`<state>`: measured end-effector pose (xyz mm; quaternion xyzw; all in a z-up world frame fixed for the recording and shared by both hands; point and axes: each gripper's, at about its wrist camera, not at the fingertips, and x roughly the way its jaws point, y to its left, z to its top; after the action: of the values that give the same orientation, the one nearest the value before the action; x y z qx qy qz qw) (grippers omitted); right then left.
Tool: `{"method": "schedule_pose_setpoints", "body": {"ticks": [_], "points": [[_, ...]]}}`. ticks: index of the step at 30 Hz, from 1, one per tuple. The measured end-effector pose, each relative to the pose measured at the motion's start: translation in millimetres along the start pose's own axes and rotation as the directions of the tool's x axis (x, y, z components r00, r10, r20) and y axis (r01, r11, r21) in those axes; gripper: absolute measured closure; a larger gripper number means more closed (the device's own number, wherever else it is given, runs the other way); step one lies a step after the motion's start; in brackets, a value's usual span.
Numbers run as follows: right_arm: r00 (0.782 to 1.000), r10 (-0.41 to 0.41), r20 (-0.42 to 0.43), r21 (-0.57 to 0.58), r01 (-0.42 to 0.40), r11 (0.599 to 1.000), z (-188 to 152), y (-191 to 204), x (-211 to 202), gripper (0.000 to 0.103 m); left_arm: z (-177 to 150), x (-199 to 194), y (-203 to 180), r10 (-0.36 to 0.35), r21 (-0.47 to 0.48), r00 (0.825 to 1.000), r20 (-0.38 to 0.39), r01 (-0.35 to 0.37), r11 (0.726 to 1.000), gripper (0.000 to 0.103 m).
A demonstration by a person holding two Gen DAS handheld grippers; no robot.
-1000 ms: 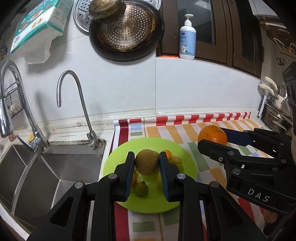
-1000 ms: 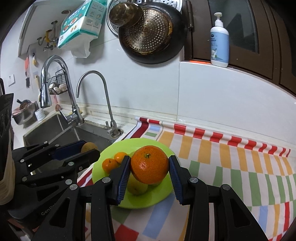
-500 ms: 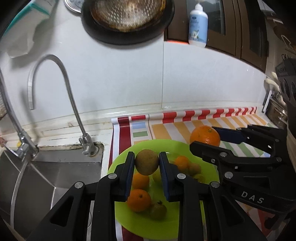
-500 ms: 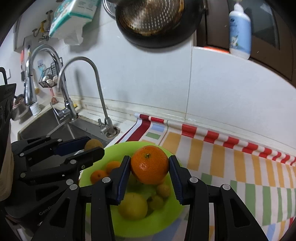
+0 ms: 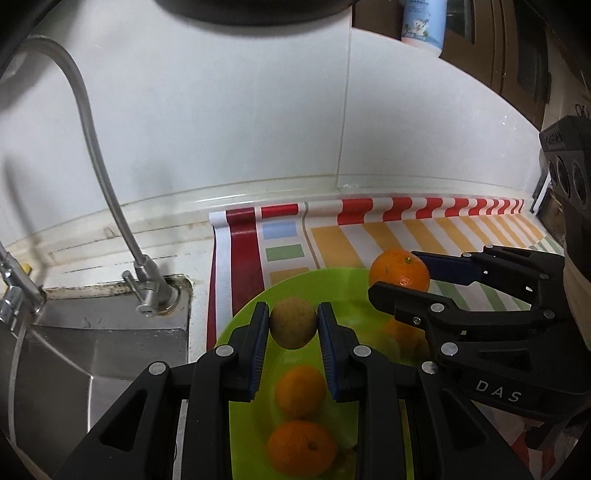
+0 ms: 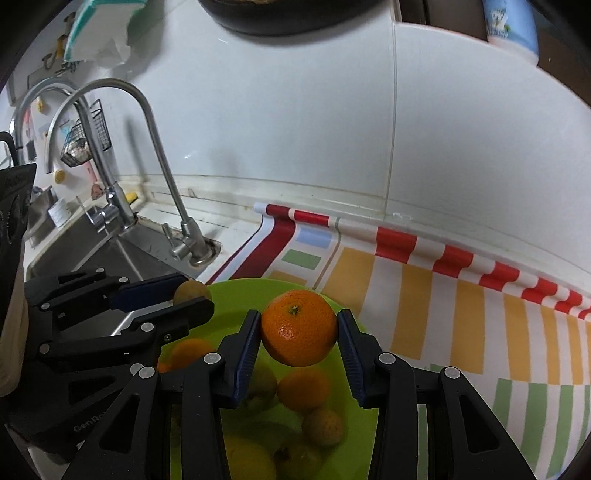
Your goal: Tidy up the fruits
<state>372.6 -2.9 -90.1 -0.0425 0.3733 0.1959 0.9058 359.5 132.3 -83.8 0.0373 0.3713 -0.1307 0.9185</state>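
Readable text first: "DAS" in white on the right gripper (image 5: 400,282) body at 4 o'clock in the left wrist view; partial "GenRo…" on the left gripper (image 6: 194,295) body at 8 o'clock in the right wrist view, rest cut off. Lotion bottle (image 5: 423,22) at 1 o'clock has a cartoon label, its lettering too small to read, top cropped. Tissue pack (image 6: 98,33) at 11 o'clock in the right view has blurred print. Left gripper (image 5: 293,323) is clamped on a brownish-green round fruit (image 5: 293,323), held above the green plate (image 5: 247,328), blue pads touching both sides. Right gripper (image 6: 298,326) is clenched around a large orange (image 6: 298,326), stem end facing up, held over the plate's (image 6: 236,291) far half. Loose on the plate: two small oranges (image 5: 300,391) at 6 o'clock in the left view, the nearer one blurred; in the right view several more fruits, orange and yellowish ones, out of focus and partly hidden behind the fingers (image 6: 245,354). Plate sits on a striped mat (image 5: 369,236) with red, orange, green and blue blocks. Sink (image 5: 74,354) at 8 o'clock, curved faucet (image 5: 96,155) at 10 o'clock. Dark pan (image 6: 295,14) at 12 o'clock, mostly cropped. Wire basket (image 6: 83,140) at 9 o'clock, contents unclear.
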Motion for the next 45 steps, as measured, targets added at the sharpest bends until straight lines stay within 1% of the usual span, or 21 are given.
{"method": "schedule_pose_setpoints", "body": {"ticks": [6,9,14,16,18,20,21,23,27,29,32,34,38,40,42,44,45], "points": [[1.000,0.004,-0.024,0.013,-0.004,1.000,-2,-4,10,0.060,0,11,3,-0.018,-0.016,0.999,-0.027,0.018,1.000,0.075],[0.999,0.010,-0.038,0.028,-0.009,1.000,-1,-7,13,0.060,0,10,4,-0.006,-0.023,1.000,-0.024,0.005,1.000,0.067],[1.000,-0.010,-0.003,0.029,0.010,1.000,-1,-7,0,0.055,-1,0,2,0.008,-0.030,1.000,-0.013,-0.008,1.000,0.065],[1.000,-0.020,0.011,0.028,0.020,0.999,-2,-6,-7,0.054,-1,-7,0,0.027,-0.031,1.000,-0.004,-0.027,0.999,0.061],[0.999,-0.036,0.027,0.028,0.035,0.999,-4,-4,-17,0.054,-1,-16,-3,0.053,-0.027,0.999,0.008,-0.053,0.998,0.060],[0.998,-0.047,0.037,0.030,0.046,0.998,-5,-3,-25,0.054,-2,-24,-4,0.062,-0.025,0.998,0.020,-0.062,0.998,0.059],[0.997,-0.058,0.046,0.033,0.056,0.998,-6,-2,-31,0.051,-2,-29,-5,0.072,-0.024,0.997,0.025,-0.071,0.997,0.057],[0.995,-0.076,0.069,0.039,0.073,0.997,-8,-2,-42,0.046,-3,-40,-7,0.080,-0.021,0.996,0.041,-0.080,0.997,0.057],[0.987,-0.115,0.109,0.043,0.111,0.993,-15,2,-65,0.044,-8,-66,-12,0.090,-0.029,0.993,0.075,-0.088,0.996,0.053],[0.984,-0.128,0.126,0.053,0.122,0.991,-18,5,-78,0.039,-11,-77,-14,0.098,-0.034,0.991,0.088,-0.095,0.995,0.049],[0.978,-0.141,0.151,0.069,0.132,0.989,-24,8,-98,0.039,-17,-100,-19,0.102,-0.035,0.988,0.112,-0.099,0.994,0.044],[0.974,-0.154,0.166,0.075,0.143,0.987,-28,11,-112,0.039,-21,-112,-23,0.115,-0.034,0.985,0.129,-0.112,0.993,0.038],[0.964,-0.183,0.192,0.076,0.171,0.982,-39,16,-137,0.039,-30,-137,-32,0.126,-0.033,0.979,0.163,-0.122,0.992,0.033],[0.960,-0.197,0.199,0.079,0.185,0.980,-45,18,-149,0.039,-35,-148,-36,0.122,-0.039,0.977,0.177,-0.117,0.992,0.027],[0.956,-0.209,0.207,0.089,0.195,0.977,-52,20,-162,0.038,-40,-159,-41,0.125,-0.041,0.974,0.191,-0.120,0.992,0.025],[0.950,-0.223,0.217,0.102,0.205,0.973,-60,21,-175,0.031,-46,-171,-48,0.131,-0.036,0.969,0.210,-0.126,0.991,0.023],[0.945,-0.236,0.229,0.110,0.216,0.970,-66,21,-183,0.030,-48,-177,-52,0.139,-0.032,0.966,0.218,-0.136,0.990,0.022]]}}
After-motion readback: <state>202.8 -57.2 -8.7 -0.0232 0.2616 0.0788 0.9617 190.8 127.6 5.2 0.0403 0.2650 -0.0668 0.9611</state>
